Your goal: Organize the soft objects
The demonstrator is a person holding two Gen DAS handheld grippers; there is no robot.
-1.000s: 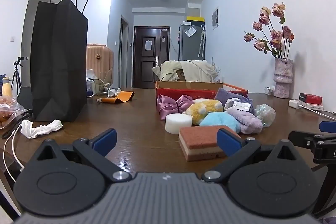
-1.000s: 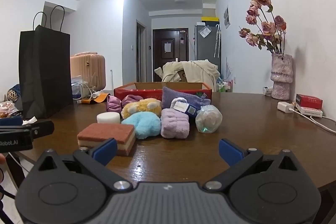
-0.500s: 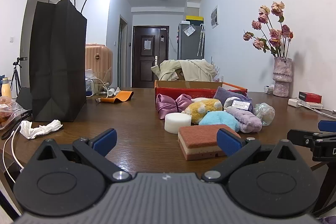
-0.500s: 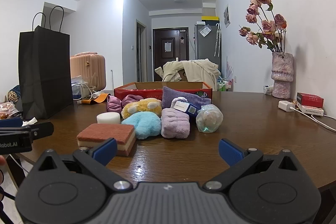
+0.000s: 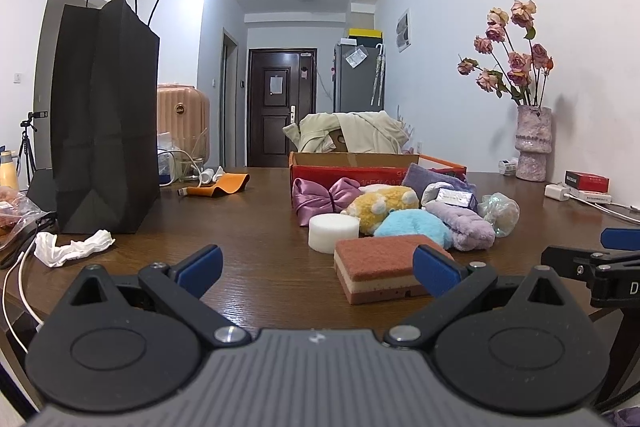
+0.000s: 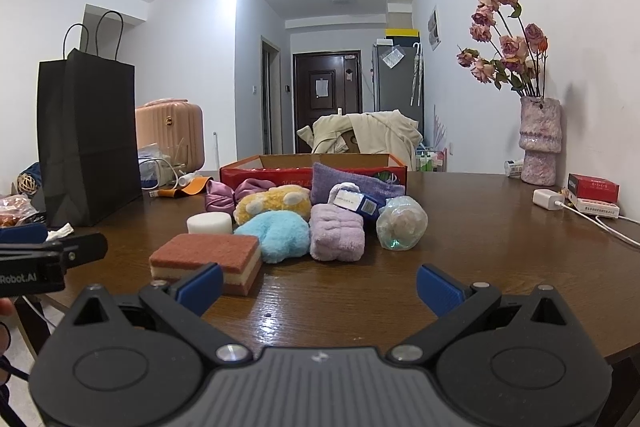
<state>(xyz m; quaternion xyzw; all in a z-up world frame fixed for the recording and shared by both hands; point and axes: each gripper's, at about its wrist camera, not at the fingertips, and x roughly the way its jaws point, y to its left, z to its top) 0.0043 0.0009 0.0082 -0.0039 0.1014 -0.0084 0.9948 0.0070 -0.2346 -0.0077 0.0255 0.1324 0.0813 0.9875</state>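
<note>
Hovering low over the table's (image 6: 460, 267) near edge, the left tool (image 5: 316, 267) and right tool (image 6: 318, 283) both gape wide, grasping nothing. Just ahead lies a layered sponge (image 6: 206, 259); behind it cluster a white foam disc (image 6: 210, 223), blue plush (image 6: 276, 235), lilac towel (image 6: 336, 237) and yellow plush (image 6: 274, 203), before a red box (image 6: 312, 167).

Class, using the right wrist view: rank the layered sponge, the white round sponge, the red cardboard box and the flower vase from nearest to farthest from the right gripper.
From the right gripper:
1. Layered sponge, just ahead, left.
2. White round sponge, behind it, left.
3. Red cardboard box, behind the soft pile, centre.
4. Flower vase, far right, by the wall.
</note>
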